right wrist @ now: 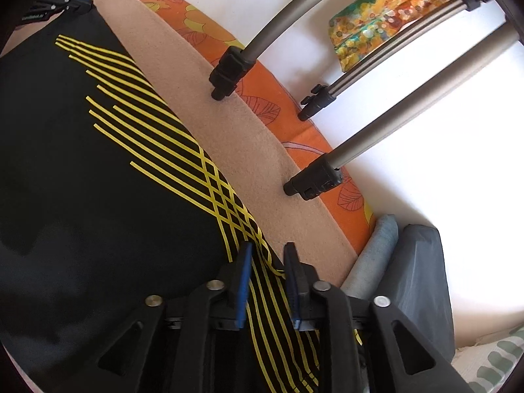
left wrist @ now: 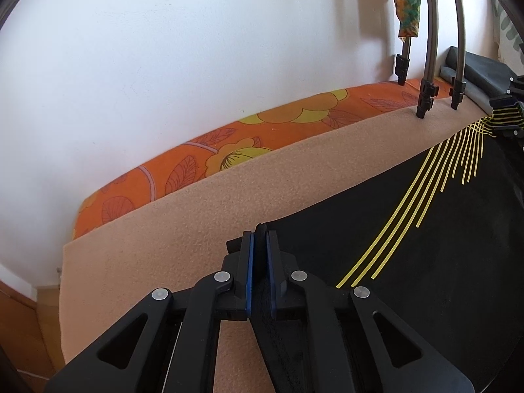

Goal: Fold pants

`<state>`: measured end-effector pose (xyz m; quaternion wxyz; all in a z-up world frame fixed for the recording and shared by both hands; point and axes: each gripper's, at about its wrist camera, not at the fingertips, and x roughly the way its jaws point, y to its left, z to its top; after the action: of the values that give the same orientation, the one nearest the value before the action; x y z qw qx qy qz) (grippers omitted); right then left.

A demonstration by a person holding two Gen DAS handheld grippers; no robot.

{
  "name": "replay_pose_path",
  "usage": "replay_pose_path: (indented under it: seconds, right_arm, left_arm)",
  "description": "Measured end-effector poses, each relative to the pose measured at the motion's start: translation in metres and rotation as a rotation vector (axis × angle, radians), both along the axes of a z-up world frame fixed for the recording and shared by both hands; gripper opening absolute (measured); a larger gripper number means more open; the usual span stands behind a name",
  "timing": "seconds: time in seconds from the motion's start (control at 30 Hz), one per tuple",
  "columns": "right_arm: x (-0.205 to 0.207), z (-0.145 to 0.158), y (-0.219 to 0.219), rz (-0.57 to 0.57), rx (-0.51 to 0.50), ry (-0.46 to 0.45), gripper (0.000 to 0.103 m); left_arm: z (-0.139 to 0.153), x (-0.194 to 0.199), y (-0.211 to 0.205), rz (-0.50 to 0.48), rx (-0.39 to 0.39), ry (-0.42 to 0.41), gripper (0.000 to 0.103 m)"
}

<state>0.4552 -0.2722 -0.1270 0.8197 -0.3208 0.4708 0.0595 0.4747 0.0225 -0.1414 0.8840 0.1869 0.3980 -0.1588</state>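
With the left tongs (left wrist: 259,234) clamped on the pants (right wrist: 98,170) edge and the right tongs (right wrist: 268,252) parted, pads clear of the striped cloth between them, uneven tension may skew the pants lying along the blanket's (left wrist: 196,216) near edge; both tongs point steeply downward.

1. Black pants (right wrist: 98,180), printed with thin yellow lines crossing into a lattice.
2. Beige fleece blanket (left wrist: 196,209) beneath.
3. Orange sheet (left wrist: 183,163), yellow flowers and outlined leaves.
4. Black claws, blue pads (right wrist: 242,281).
5. Grey tripod legs (right wrist: 360,150), black feet.
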Motion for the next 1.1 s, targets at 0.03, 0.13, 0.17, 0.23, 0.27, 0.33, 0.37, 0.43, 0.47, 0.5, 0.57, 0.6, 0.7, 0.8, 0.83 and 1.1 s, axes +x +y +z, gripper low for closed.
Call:
replay_pose_path:
  seconds: [0.03, 0.13, 0.17, 0.23, 0.27, 0.33, 0.37, 0.43, 0.47, 0.5, 0.57, 0.6, 0.7, 0.8, 0.83, 1.1]
  right_arm:
    - [-0.005, 0.011, -0.009, -0.026, 0.043, -0.020, 0.052]
    - [-0.026, 0.045, -0.042, -0.131, 0.183, -0.069, 0.052]
    - [-0.036, 0.055, -0.053, -0.167, 0.230, -0.082, 0.052]
    - [-0.060, 0.070, -0.076, -0.237, 0.310, -0.104, 0.056]
    - [-0.072, 0.074, -0.085, -0.272, 0.336, -0.108, 0.058]
    - [-0.096, 0.075, -0.099, -0.331, 0.396, -0.097, 0.063]
    - [-0.106, 0.073, -0.107, -0.354, 0.440, -0.082, 0.066]
    - [-0.127, 0.065, -0.118, -0.394, 0.543, -0.050, 0.071]
    - [-0.134, 0.059, -0.121, -0.415, 0.593, -0.031, 0.072]
    - [-0.138, 0.051, -0.126, -0.435, 0.644, -0.012, 0.073]
    - [-0.143, 0.036, -0.132, -0.466, 0.722, 0.023, 0.074]
    - [-0.145, 0.028, -0.132, -0.484, 0.748, 0.035, 0.074]
    - [-0.142, 0.012, -0.134, -0.521, 0.802, 0.061, 0.074]
    - [-0.134, -0.002, -0.140, -0.569, 0.874, 0.082, 0.075]
    - [-0.132, -0.006, -0.142, -0.583, 0.902, 0.087, 0.075]
    - [-0.109, -0.018, -0.135, -0.547, 0.946, 0.064, 0.079]
  left_arm:
    - [0.004, -0.001, 0.004, 0.018, -0.007, -0.005, 0.016]
    - [0.019, -0.007, 0.014, 0.048, -0.047, -0.028, 0.019]
    - [0.025, -0.011, 0.015, 0.050, -0.053, -0.042, 0.019]
    - [0.036, -0.023, 0.015, 0.034, -0.068, -0.060, 0.019]
    - [0.041, -0.029, 0.013, 0.024, -0.079, -0.064, 0.019]
    - [0.050, -0.045, 0.007, 0.004, -0.117, -0.061, 0.019]
    - [0.053, -0.054, 0.002, -0.016, -0.140, -0.053, 0.019]
    - [0.056, -0.075, -0.017, -0.069, -0.143, -0.048, 0.019]
    - [0.057, -0.086, -0.027, -0.098, -0.133, -0.050, 0.019]
    - [0.057, -0.098, -0.039, -0.134, -0.128, -0.045, 0.019]
    - [0.055, -0.118, -0.062, -0.200, -0.122, -0.035, 0.019]
    - [0.054, -0.127, -0.073, -0.233, -0.127, -0.021, 0.019]
    - [0.044, -0.148, -0.104, -0.311, -0.134, 0.025, 0.019]
    - [0.029, -0.163, -0.130, -0.372, -0.080, 0.040, 0.019]
    - [0.024, -0.166, -0.137, -0.390, -0.075, 0.051, 0.019]
    - [-0.007, -0.172, -0.156, -0.427, -0.012, 0.124, 0.019]
